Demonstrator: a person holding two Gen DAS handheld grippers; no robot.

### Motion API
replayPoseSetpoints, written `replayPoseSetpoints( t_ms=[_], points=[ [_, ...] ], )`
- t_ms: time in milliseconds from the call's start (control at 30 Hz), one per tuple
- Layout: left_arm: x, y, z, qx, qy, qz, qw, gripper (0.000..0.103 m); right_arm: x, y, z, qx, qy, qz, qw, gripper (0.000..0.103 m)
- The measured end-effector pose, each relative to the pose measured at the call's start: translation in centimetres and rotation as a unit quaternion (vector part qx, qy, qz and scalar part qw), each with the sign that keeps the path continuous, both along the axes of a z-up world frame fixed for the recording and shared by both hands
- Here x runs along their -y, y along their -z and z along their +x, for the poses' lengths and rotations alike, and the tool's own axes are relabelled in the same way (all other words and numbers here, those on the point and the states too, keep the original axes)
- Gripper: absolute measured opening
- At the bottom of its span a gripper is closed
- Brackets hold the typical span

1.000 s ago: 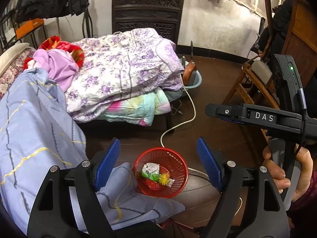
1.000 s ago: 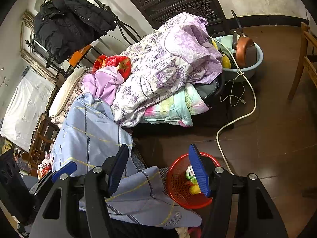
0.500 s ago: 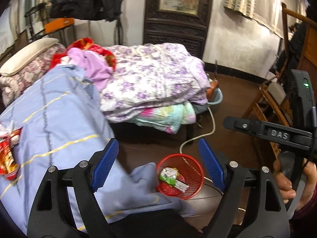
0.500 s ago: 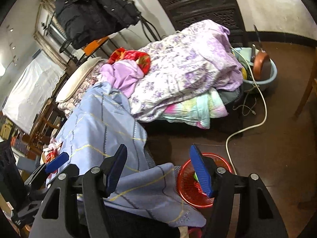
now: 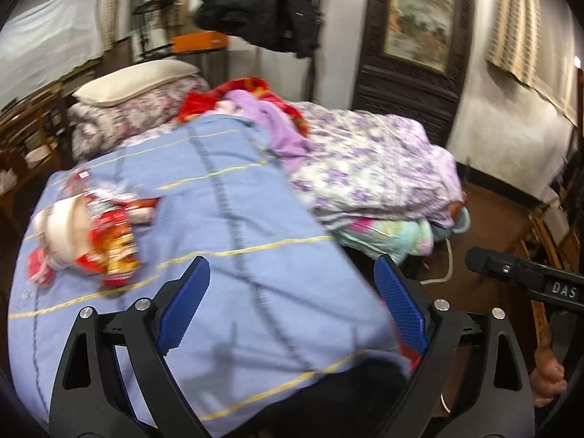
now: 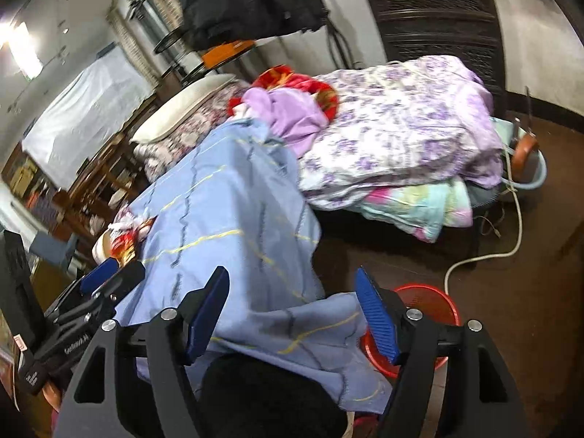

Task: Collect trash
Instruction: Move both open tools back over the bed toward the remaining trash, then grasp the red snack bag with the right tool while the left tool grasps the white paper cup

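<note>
I see the trash (image 5: 95, 233) lying in a heap on the blue blanket (image 5: 233, 219), over on the left side in my left view. It is red and white crinkly wrappers and bags, with a pale round cup or bowl mixed in, and it looks blurry. In my right view the same heap (image 6: 124, 233) peeks out at the far left edge of the blanket (image 6: 226, 211). The red basket (image 6: 430, 310) sits on the dark floor (image 6: 529, 292), right by the hanging corner of the blanket, and I cannot see inside it from here. My left gripper (image 5: 292, 303) points down at the blanket, with the trash off to its left and not touching it. Its blue fingers (image 5: 186, 303) are far apart and are spreading wider, and there is nothing between them but blanket below. My right gripper (image 6: 292, 317) also tilts down, over the blanket corner beside the basket. Its fingers (image 6: 376, 317) are apart and spreading too, and they hold nothing. A hand (image 5: 547, 376) grips the right gripper's handle at the right edge of my left view.
</note>
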State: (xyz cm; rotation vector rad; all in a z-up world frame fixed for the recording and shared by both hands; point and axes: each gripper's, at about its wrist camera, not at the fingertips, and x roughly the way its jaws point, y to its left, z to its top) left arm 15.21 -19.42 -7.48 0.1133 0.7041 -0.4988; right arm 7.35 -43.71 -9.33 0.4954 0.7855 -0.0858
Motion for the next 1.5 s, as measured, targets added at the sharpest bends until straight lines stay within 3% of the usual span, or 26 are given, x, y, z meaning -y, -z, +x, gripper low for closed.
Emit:
replayPoseSetpoints(
  t_ms=[233, 433, 633, 733, 967, 1233, 1300, 1333, 1367, 1500],
  points=[
    [-10.8, 1.6, 1.3, -0.016, -0.109, -0.015, 0.9938, 0.093, -6.1, -0.3, 2.9, -0.009, -0.061, -0.018, 0.998, 0.074],
    [-20.2, 3.7, 1.9, -0.042, -0.212, -0.030, 0.9760, 0.093, -11.7, -0.3, 6.1, -0.017, -0.121, -0.027, 0.992, 0.075],
    [-25.8, 5.5, 2.0, -0.057, -0.265, -0.050, 0.9614, 0.093, -17.7, -0.4, 9.4, -0.010, -0.186, -0.043, 0.982, 0.075],
    [-26.6, 6.7, 2.2, -0.071, -0.269, -0.054, 0.9590, 0.094, -20.3, -0.3, 11.1, -0.007, -0.210, -0.052, 0.976, 0.075],
    [-24.3, 8.0, 1.5, -0.009, -0.274, 0.019, 0.9616, 0.096, -24.7, -0.6, 15.7, 0.005, -0.245, -0.058, 0.968, 0.075],
    [-24.7, 7.8, 1.7, -0.008, -0.270, -0.005, 0.9628, 0.096, -27.1, 1.4, 21.0, -0.007, -0.246, -0.054, 0.968, 0.074],
    [-24.7, 7.8, 1.7, -0.007, -0.269, -0.009, 0.9630, 0.096, -27.4, 2.2, 21.6, -0.014, -0.246, -0.050, 0.968, 0.066],
    [-24.8, 7.8, 1.7, -0.007, -0.269, -0.010, 0.9630, 0.096, -27.4, 2.7, 21.9, -0.022, -0.254, -0.040, 0.966, 0.039],
    [-24.7, 7.8, 1.7, -0.006, -0.269, -0.010, 0.9630, 0.096, -27.3, 2.9, 21.9, -0.027, -0.263, -0.027, 0.964, 0.033],
    [-24.6, 7.8, 1.8, -0.006, -0.270, -0.004, 0.9629, 0.096, -26.4, 2.2, 19.3, -0.010, -0.270, -0.034, 0.962, 0.030]
  ],
)
